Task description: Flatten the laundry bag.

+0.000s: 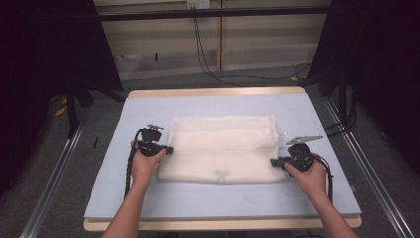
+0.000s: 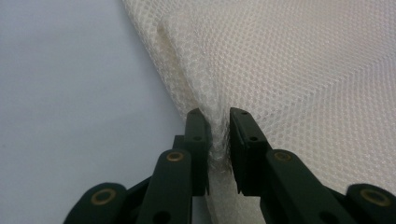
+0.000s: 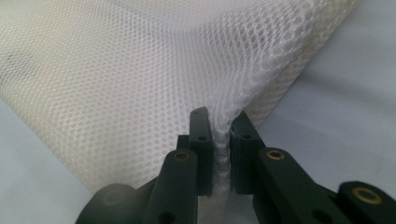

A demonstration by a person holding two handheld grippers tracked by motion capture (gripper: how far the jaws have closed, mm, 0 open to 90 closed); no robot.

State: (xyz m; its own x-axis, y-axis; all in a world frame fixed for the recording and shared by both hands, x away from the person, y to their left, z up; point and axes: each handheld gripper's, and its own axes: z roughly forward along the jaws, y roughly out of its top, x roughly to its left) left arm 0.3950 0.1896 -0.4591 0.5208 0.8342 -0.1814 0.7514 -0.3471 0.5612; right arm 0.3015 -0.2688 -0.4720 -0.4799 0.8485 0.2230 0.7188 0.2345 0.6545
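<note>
Pale blue table (image 1: 208,201) bears a white mesh cloth (image 1: 223,148) — left gripper (image 1: 170,149) and right gripper (image 1: 273,162) each pinching an edge.

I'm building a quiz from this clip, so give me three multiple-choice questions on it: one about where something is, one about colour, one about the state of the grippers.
1. Where does the left gripper grip the mesh cloth?
A. at its left edge
B. at its far edge
C. at its middle

2. What colour is the table mat under the cloth?
A. green
B. pale blue
C. red

3. How stands the right gripper?
A. wide open above the cloth
B. shut on nothing
C. shut on the cloth

Answers: 1 A, the high view shows it at the cloth's left side. 2 B, bare mat around the cloth is pale blue. 3 C, the right gripper view shows mesh pinched between its jaws.
</note>
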